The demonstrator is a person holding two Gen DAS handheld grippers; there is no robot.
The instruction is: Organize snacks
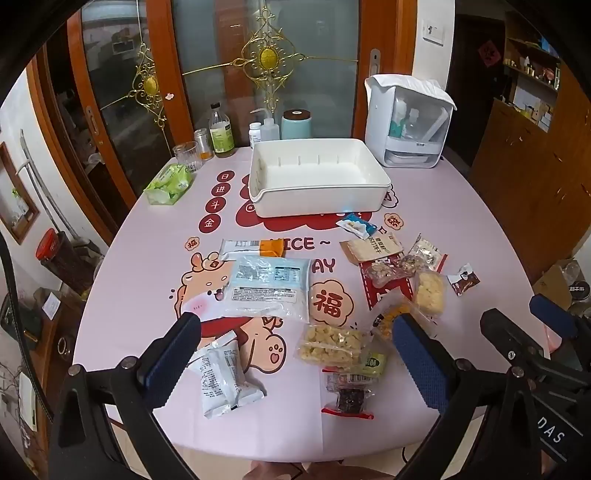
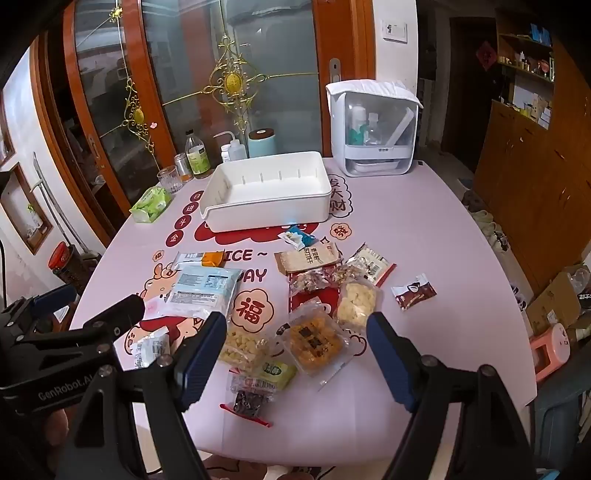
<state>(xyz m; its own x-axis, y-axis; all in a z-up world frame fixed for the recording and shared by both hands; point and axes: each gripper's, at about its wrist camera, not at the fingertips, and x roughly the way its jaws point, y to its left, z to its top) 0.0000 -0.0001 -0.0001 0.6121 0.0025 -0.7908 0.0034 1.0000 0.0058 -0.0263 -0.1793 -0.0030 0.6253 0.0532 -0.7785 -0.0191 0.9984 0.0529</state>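
Round table [image 1: 147,258] under a pale pink cloth printed with red cartoon figures and Chinese characters. Behind it, sliding glass doors [image 1: 266,74] in orange-brown wood frames, gilt scrollwork ornaments [image 1: 267,55] on the panes. White wall strip right of the doors carries a switch plate [image 1: 433,31]. Far right: brown wooden cabinet [image 2: 524,192], open shelves [image 2: 524,55] above holding small items. Cardboard box [image 2: 554,299] on the floor near the table. Framed picture [image 2: 26,206] on the left wall. Light dim, indoor.
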